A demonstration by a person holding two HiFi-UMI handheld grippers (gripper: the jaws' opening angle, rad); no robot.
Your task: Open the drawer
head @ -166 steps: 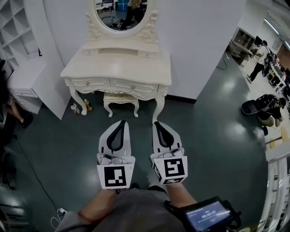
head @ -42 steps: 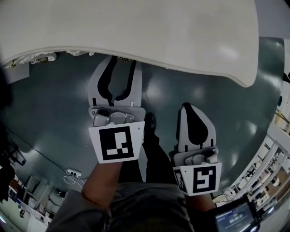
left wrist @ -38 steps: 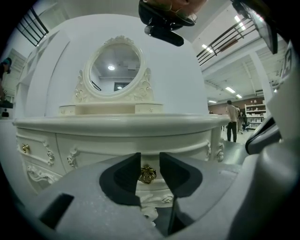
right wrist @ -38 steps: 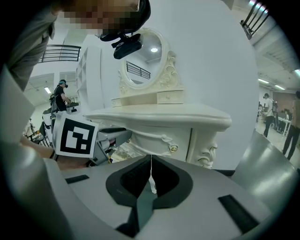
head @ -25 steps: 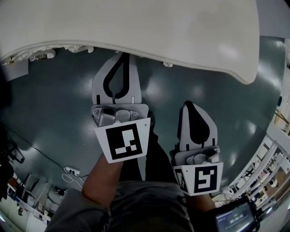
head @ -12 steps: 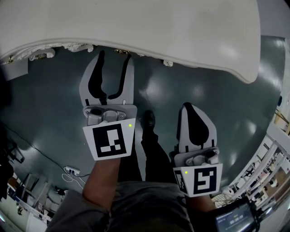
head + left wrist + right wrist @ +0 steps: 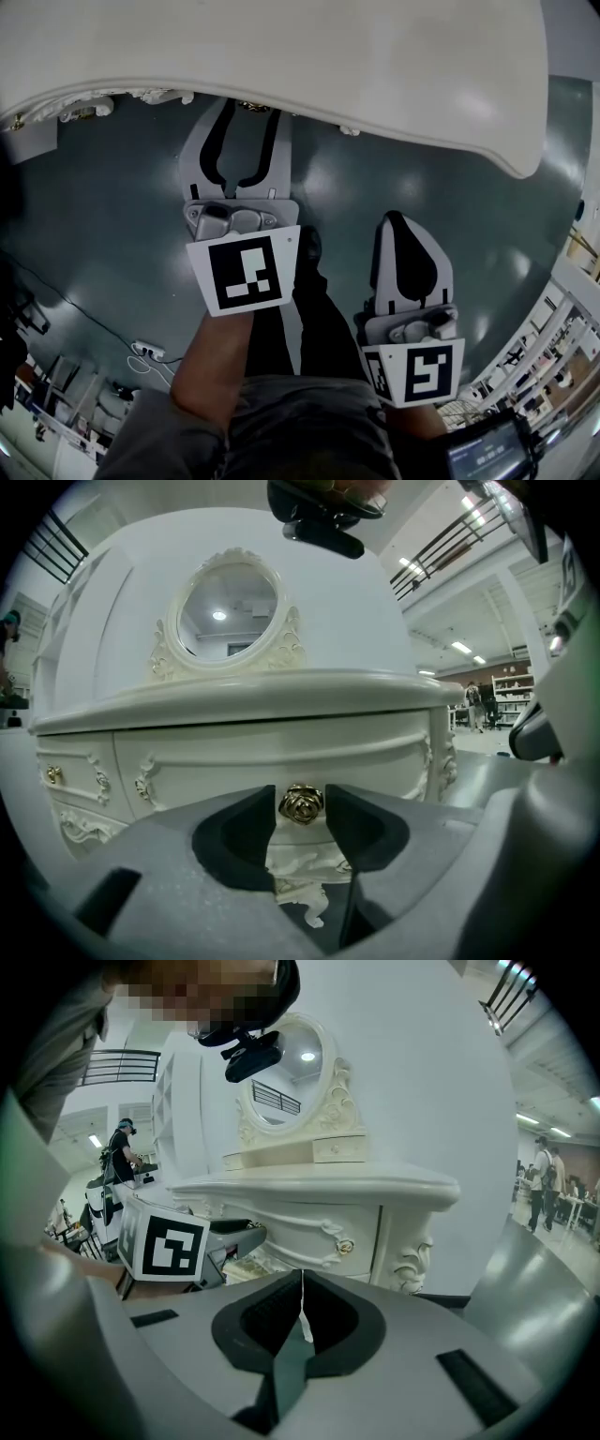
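Head view: the left gripper (image 7: 249,120) reaches under the edge of the white counter (image 7: 309,56), and the right gripper (image 7: 400,225) sits farther back, nearer the person.

Left gripper view: its fingers (image 7: 246,829) have just been opening and stand wide. The gold knob (image 7: 301,803) of the closed middle drawer (image 7: 272,761) is between them, not pinched.

Right gripper view: its fingers (image 7: 330,1318) are pressed together with nothing between them.

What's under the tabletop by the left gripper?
A closed drawer with a gold rose knob between the left gripper's jaws, which have just been opening. The drawer's inside is hidden.
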